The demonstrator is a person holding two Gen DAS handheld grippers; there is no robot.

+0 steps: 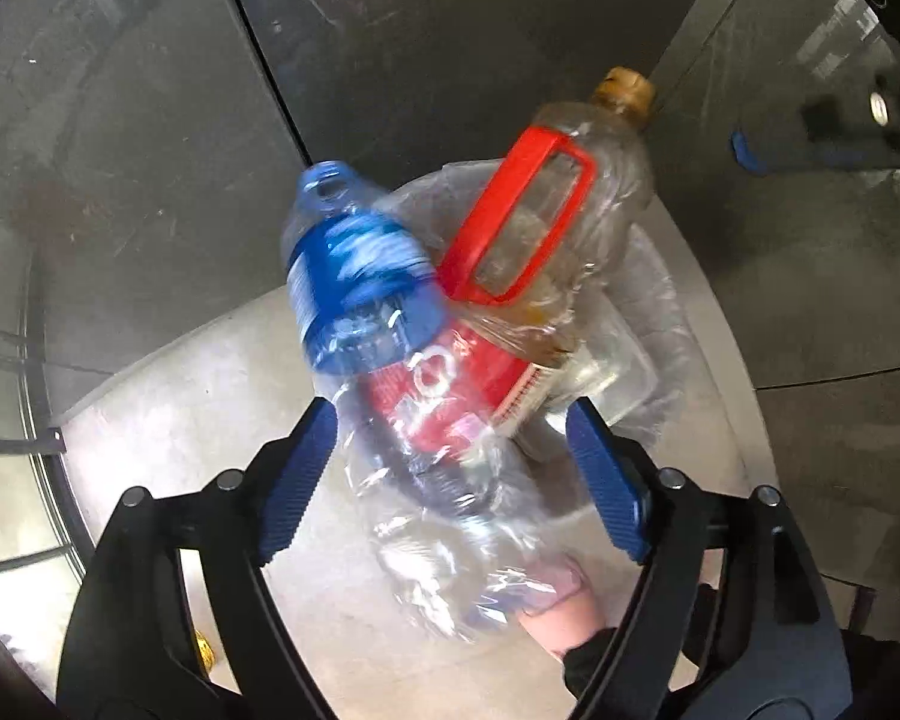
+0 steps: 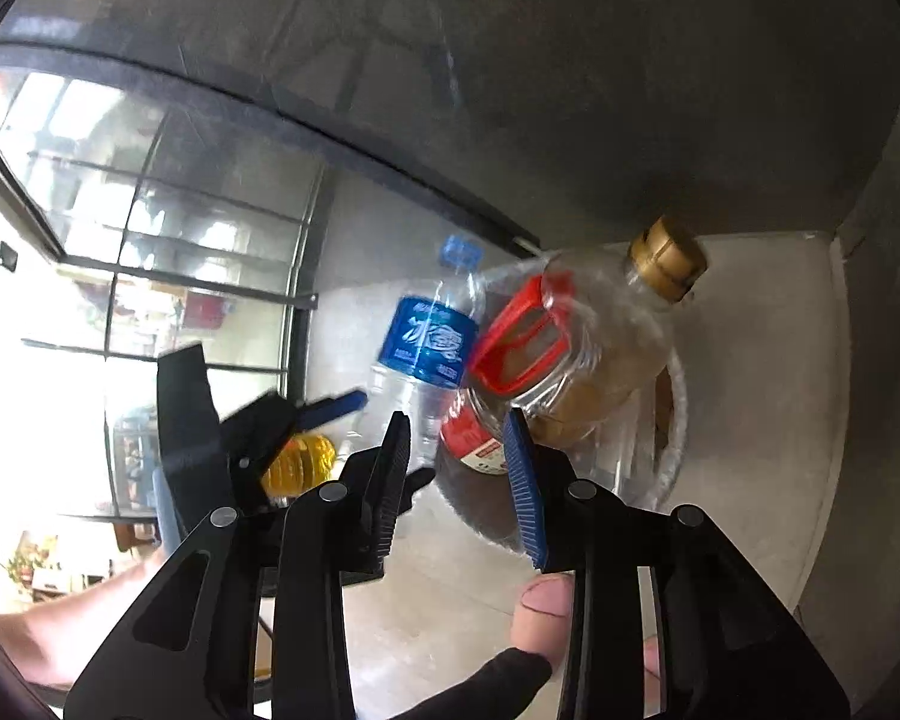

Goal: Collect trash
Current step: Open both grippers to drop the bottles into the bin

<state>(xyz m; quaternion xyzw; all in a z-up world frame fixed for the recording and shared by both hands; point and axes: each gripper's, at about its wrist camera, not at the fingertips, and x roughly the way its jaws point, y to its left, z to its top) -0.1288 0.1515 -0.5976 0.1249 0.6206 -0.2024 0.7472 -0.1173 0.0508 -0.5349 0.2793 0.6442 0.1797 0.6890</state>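
**Desk:** What does the left wrist view show?

**Photographer:** The left gripper (image 1: pixel 450 468) has its blue-padded jaws wide apart. A crushed clear plastic water bottle with a blue label (image 1: pixel 360 276) lies between them, neck pointing away. The bottle is blurred while the fingers are sharp, so I judge it loose rather than pinched.

**Desk:** And the other hand?

**Photographer:** The right gripper (image 2: pixel 456 480) has its jaws apart at the base of a large clear plastic oil jug with a red handle and gold cap (image 2: pixel 600 348). I cannot tell whether the pads grip it. The jug leans over a crumpled clear plastic bag (image 1: pixel 660 324) near the far right corner of the pale concrete surface (image 1: pixel 210 420).

**Desk:** Which step is this?

**Photographer:** The drop-off, by my reading: both pieces of trash are at the bag's mouth. Next, the bottle must land inside the rim, not on the jug's shoulder, where it could roll off.

**Desk:** Is there room to work?

**Photographer:** It is tight ahead and to the right. Dark grey walls (image 1: pixel 450 30) close off the surface's far and right edges, just beyond the bag. The left side is open toward a glazed window frame (image 2: pixel 150 210). A ribbed yellow plastic container (image 2: pixel 306 459) also sits on that side, beyond the left gripper. Backing out toward the near edge looks the freest path.
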